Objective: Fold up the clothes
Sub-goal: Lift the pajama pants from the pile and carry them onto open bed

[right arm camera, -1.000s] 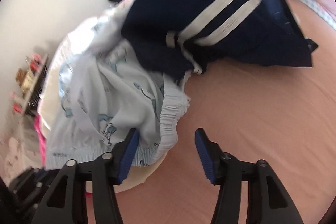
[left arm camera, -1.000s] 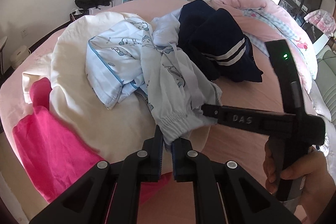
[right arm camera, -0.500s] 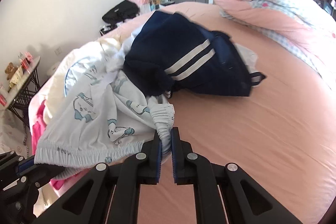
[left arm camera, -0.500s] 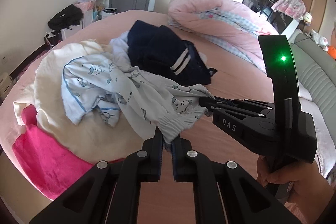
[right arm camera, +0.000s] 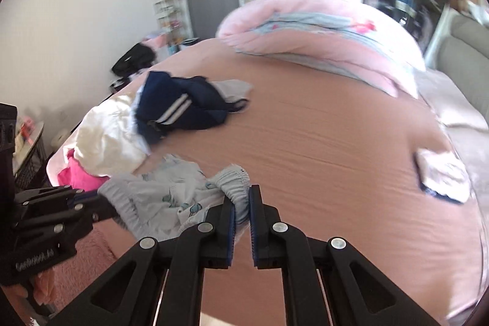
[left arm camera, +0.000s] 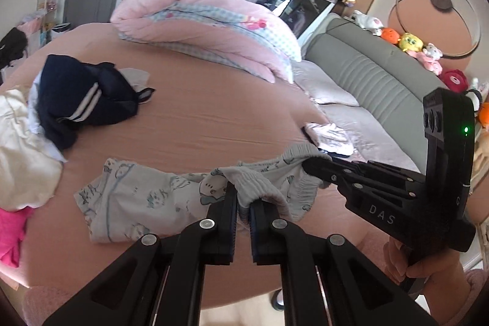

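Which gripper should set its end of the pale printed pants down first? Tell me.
Left, probably. The left gripper and the right gripper each pinch the waistband of the pale printed pants, but the legs trail towards the left side across the bed.

— How do your two grippers stand?

— Your left gripper (left arm camera: 243,197) points forward and down, its jaws pinched nearly together on the elastic waistband of the pale printed pants (left arm camera: 137,197). Your right gripper (right arm camera: 242,197) does the same at the other end of that waistband.

— And your hands?

— Your right hand (left arm camera: 424,268) wraps the handle under its gripper, low at the right of the left wrist view. The left hand shows only as a blurred edge.
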`<state>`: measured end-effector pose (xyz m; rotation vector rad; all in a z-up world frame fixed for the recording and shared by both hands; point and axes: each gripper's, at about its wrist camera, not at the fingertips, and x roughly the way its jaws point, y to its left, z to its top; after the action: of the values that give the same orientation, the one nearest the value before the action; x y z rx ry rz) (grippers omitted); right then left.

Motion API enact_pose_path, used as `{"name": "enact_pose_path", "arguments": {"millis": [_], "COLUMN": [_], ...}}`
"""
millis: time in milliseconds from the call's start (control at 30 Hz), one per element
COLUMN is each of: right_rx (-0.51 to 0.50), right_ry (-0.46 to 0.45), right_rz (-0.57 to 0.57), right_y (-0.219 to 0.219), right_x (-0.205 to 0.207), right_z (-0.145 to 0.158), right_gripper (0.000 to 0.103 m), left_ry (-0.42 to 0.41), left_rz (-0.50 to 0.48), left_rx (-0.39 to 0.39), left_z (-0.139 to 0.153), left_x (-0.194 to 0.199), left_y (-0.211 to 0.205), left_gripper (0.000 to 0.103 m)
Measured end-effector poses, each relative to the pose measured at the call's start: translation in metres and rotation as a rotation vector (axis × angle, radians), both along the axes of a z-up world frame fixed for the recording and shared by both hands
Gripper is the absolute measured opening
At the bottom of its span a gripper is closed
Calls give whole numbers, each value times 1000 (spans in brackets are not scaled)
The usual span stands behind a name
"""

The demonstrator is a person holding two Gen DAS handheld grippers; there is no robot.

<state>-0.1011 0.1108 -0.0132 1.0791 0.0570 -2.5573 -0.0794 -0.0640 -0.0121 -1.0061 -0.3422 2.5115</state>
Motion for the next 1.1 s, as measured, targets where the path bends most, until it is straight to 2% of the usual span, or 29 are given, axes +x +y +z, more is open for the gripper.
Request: {"name": "enact_pose_path", "arguments": {"millis": [100,200,300,367,400,433,500,567,700,733,800,833,933,1000,1067,1100], "right_rx": [-30,-88,-141,-161,-167,-179,-204,-193,-178,-158,-104,-106,-216,-160,-70,-60], "right_ry": [15,93,200,214,195,172,117,15,-248,-311,-372,-391,-412,-370,-333,-333], "right_rz": [-58,-69,-72,-82,-92,-97,-104,-110,-125,-123,-110,-97,-49,-38,22,67], "right_y": [46,77,98,107,111,114,119,120,120,118,112,111,117,114,101,92], "right_x": [9,20,16,6,1,-3,-7,-8,-12,-11,-5,-2,3,5,5,4], "right_z": [13,44,84,97,99,98,80,40,-52,-72,-97,-104,-107,-100,-94,-94], "right_gripper": [6,8,9,10,15,20,46,61,62,62,62,62,62,62,62,62], "left_ry": [44,132,233,250,245,226,150,35,-166,-191,-224,-238,-234,-238,-242,-239], "left_rz": [-58,-132,-145,-116,-101,-83,-33,5,54,73,123,150,220,237,247,246], "left_rx": [61,136,103,69,61,65,63,46,-15,-42,-49,-45,-72,-60,-42,-39], "left_z": [31,84,133,148,148,141,111,68,-12,-25,-41,-47,-49,-48,-47,-46], "left_x": [-2,0,-4,-11,-16,-19,-27,-31,-17,-11,-2,1,0,-2,-2,-2], "left_y": [30,47,62,66,65,62,53,45,39,39,29,22,-4,-16,-24,-25], "left_gripper": [6,6,6,6,6,6,6,6,6,6,6,6,6,6,6,6]}}
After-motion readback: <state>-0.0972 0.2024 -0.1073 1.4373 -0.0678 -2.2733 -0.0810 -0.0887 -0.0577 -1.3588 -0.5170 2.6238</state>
